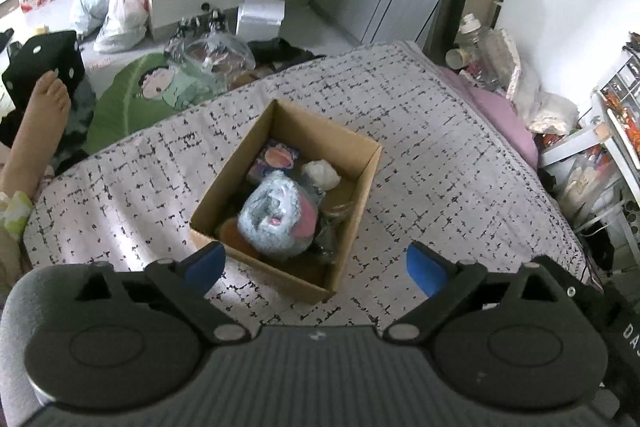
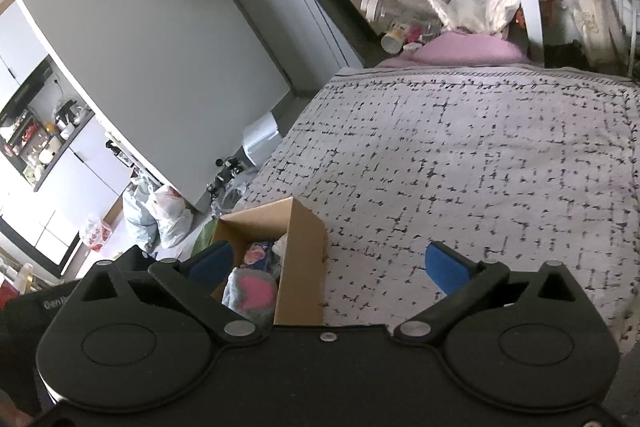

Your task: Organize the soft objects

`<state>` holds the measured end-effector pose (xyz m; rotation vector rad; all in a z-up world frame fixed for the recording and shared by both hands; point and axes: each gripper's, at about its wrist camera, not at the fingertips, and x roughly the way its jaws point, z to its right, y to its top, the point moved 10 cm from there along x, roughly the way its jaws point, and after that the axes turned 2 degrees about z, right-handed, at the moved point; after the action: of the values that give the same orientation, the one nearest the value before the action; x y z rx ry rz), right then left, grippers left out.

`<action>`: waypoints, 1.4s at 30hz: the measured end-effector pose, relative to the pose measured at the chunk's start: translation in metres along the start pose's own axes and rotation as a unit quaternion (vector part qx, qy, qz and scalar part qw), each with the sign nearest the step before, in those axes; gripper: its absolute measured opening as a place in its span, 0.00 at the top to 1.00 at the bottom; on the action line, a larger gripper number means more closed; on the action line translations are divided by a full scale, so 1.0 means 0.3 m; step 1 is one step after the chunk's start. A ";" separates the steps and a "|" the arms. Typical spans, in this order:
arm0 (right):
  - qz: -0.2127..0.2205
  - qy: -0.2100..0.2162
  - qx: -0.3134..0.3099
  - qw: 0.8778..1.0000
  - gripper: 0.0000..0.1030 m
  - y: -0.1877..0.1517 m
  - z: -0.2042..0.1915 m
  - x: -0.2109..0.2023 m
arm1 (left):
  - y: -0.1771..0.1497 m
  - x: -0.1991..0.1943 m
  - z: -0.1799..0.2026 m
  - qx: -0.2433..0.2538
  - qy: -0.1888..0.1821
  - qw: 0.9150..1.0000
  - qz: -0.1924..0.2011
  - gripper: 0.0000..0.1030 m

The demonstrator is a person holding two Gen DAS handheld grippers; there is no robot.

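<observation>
A bed [image 1: 420, 131] with a speckled grey cover carries an open cardboard box [image 1: 360, 195]. Inside, a grey and pink plush [image 1: 272, 219] hides other jumbled soft items. Left tongs [image 1: 314, 265] and right tongs [image 2: 328, 265] gape wide, empty.

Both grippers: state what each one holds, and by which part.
Nothing. The left gripper and right gripper both have open, empty jaws above the cardboard box.

a cardboard box [image 1: 352, 183] sat on the bed [image 1: 460, 131], toward its left edge. inside it, a fuzzy slipper [image 1: 276, 219] lay nearest, with a crumpled wad [image 1: 320, 175] and a printed pouch [image 1: 276, 157] behind. a pillow [image 1: 504, 115] lay at the far right, bags [image 1: 120, 15] on the floor far left.
</observation>
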<state>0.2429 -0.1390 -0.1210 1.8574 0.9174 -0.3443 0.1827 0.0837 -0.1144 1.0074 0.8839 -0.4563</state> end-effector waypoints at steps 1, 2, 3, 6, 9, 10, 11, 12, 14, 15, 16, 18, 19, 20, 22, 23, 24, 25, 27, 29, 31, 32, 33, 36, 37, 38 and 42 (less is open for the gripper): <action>0.002 0.002 0.001 1.000 0.00 0.000 0.006 -0.014 | -0.002 -0.009 0.002 0.000 0.001 1.000 0.004 0.03; 0.004 0.004 0.000 1.000 0.00 0.000 0.012 -0.029 | -0.005 -0.018 0.005 -0.001 0.002 1.000 0.007 0.03; 0.005 0.005 -0.004 1.000 0.00 0.000 0.015 -0.040 | -0.010 -0.026 0.009 0.001 0.001 1.000 0.009 0.03; 0.010 0.002 -0.018 1.000 0.00 -0.003 0.023 -0.080 | -0.027 -0.055 0.026 0.009 -0.006 1.000 0.017 0.02; 0.014 -0.002 -0.026 1.000 0.00 -0.006 0.032 -0.114 | -0.049 -0.082 0.048 0.020 -0.016 0.999 0.019 0.00; 0.016 -0.004 -0.028 0.999 0.00 -0.009 0.038 -0.129 | -0.054 -0.094 0.054 0.024 -0.020 0.999 0.021 0.00; 0.018 -0.005 -0.029 0.999 0.00 -0.014 0.045 -0.143 | -0.059 -0.105 0.059 0.028 -0.022 0.999 0.024 0.00; 0.019 -0.007 -0.030 0.999 0.00 -0.020 0.053 -0.156 | -0.063 -0.118 0.064 0.035 -0.023 0.999 0.030 0.00; 0.022 -0.010 -0.030 0.999 0.00 -0.032 0.069 -0.186 | -0.070 -0.139 0.075 0.049 -0.025 0.998 0.043 0.00; 0.023 -0.010 -0.032 0.999 0.00 -0.039 0.078 -0.196 | -0.075 -0.151 0.078 0.054 -0.024 0.997 0.049 0.00; 0.023 -0.010 -0.034 0.999 0.00 -0.047 0.085 -0.211 | -0.081 -0.162 0.080 0.058 -0.024 0.996 0.055 0.00; 0.025 -0.012 -0.035 0.999 0.00 -0.063 0.099 -0.235 | -0.096 -0.182 0.083 0.066 -0.028 0.995 0.065 0.00; 0.026 -0.016 -0.034 0.999 0.00 -0.068 0.105 -0.244 | -0.102 -0.191 0.084 0.070 -0.028 0.995 0.069 0.00; 0.026 -0.019 -0.033 0.999 0.00 -0.073 0.116 -0.255 | -0.108 -0.198 0.084 0.072 -0.029 0.994 0.073 0.00; 0.030 -0.024 -0.034 0.999 0.00 -0.081 0.130 -0.276 | -0.122 -0.213 0.082 0.075 -0.032 0.994 0.077 0.00; 0.032 -0.027 -0.037 0.998 0.00 -0.084 0.135 -0.287 | -0.129 -0.219 0.081 0.078 -0.032 0.994 0.076 0.00; 0.035 -0.029 -0.042 0.998 0.00 -0.086 0.138 -0.297 | -0.135 -0.227 0.078 0.081 -0.032 0.993 0.076 0.00; 0.037 -0.031 -0.046 0.998 0.00 -0.088 0.139 -0.306 | -0.140 -0.237 0.077 0.086 -0.034 0.993 0.077 0.00; 0.040 -0.034 -0.052 0.997 0.00 -0.092 0.140 -0.321 | -0.142 -0.262 0.073 0.100 -0.031 0.991 0.084 0.00; 0.044 -0.031 -0.058 0.997 0.00 -0.091 0.136 -0.336 | -0.140 -0.288 0.069 0.114 -0.025 0.989 0.094 0.00; 0.051 -0.031 -0.059 0.997 0.00 -0.085 0.131 -0.352 | -0.141 -0.313 0.065 0.122 -0.027 0.987 0.099 0.00; 0.054 -0.033 -0.057 0.996 0.00 -0.080 0.128 -0.360 | -0.141 -0.322 0.064 0.125 -0.030 0.987 0.099 0.00; 0.057 -0.035 -0.056 0.996 0.00 -0.075 0.123 -0.367 | -0.141 -0.332 0.061 0.129 -0.030 0.986 0.100 0.00; 0.063 -0.034 -0.064 0.995 0.00 -0.070 0.103 -0.382 | -0.150 -0.352 0.061 0.147 -0.022 0.983 0.109 0.00; 0.063 -0.035 -0.070 0.995 0.00 -0.071 0.096 -0.386 | -0.152 -0.355 0.062 0.151 -0.021 0.982 0.111 0.00; 0.063 -0.035 -0.074 0.995 0.00 -0.075 0.090 -0.389 | -0.156 -0.356 0.063 0.153 -0.022 0.982 0.111 0.00; 0.051 -0.018 -0.088 0.995 0.00 -0.090 0.058 -0.387 | -0.175 -0.348 0.062 0.159 -0.026 0.981 0.106 0.00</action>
<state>0.1480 -0.1995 -0.0777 1.7227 0.7989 -0.2266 0.0933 0.0362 -0.0532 1.3621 0.6586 -0.4482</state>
